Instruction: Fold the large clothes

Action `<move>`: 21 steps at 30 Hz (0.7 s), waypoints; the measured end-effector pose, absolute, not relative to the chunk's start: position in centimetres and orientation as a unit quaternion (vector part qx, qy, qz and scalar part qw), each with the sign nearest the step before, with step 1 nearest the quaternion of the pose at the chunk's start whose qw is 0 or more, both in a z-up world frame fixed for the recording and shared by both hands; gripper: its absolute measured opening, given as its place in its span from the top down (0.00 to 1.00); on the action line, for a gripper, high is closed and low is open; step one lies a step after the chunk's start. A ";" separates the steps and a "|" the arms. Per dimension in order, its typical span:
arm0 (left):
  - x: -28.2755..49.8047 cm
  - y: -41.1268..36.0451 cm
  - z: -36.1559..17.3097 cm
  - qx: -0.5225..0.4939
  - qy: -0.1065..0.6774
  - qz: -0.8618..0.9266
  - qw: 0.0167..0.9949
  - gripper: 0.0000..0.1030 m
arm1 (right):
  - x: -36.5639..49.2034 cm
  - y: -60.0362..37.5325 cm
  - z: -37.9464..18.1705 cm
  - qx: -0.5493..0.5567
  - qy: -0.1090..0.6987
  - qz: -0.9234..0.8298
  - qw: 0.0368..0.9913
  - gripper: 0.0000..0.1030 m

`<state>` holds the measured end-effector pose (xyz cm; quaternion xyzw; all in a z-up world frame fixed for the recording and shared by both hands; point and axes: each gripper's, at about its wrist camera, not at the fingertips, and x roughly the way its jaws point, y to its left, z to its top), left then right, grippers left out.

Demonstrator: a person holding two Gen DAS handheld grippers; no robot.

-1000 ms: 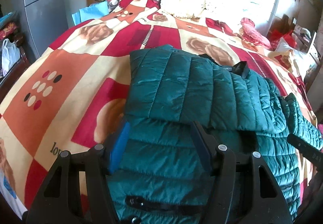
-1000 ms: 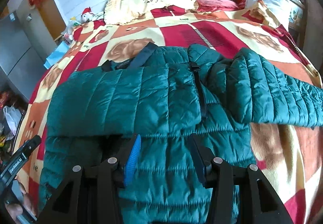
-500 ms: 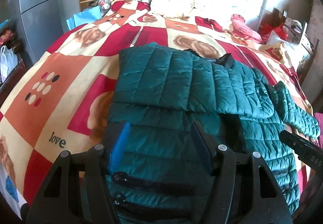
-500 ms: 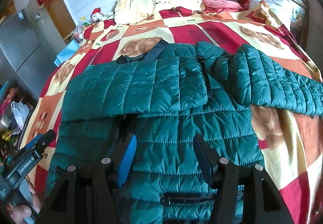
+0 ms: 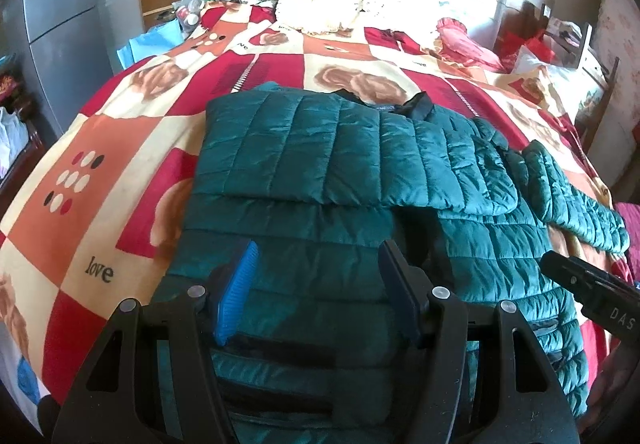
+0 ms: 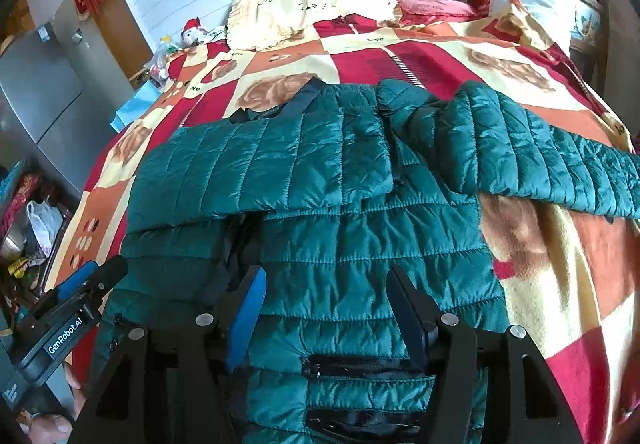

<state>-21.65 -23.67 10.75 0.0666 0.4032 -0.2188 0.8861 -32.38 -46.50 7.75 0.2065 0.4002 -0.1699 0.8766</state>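
Nearest, the left tool (image 5: 316,284) hangs half open and empty over the green jacket's (image 6: 340,244) hem; the right tool (image 6: 326,304) is opening, also empty. Beyond, one sleeve (image 6: 264,164) lies folded across the chest on the bed (image 5: 120,164). The far sleeve (image 6: 540,156), still spread, probably comes next.

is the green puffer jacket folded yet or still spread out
Partly folded. One sleeve lies across the chest of the jacket; the other sleeve still stretches out over the bedspread.
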 end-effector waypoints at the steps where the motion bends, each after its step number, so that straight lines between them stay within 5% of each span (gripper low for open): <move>1: -21.8 -23.8 10.8 0.067 0.403 -0.219 0.886 0.39 | -32.5 -46.6 7.7 0.208 0.400 -0.171 0.876 0.41; 21: -22.2 -27.2 10.0 0.059 0.422 -0.231 0.874 0.39 | -34.7 -50.5 6.7 0.224 0.402 -0.200 0.865 0.41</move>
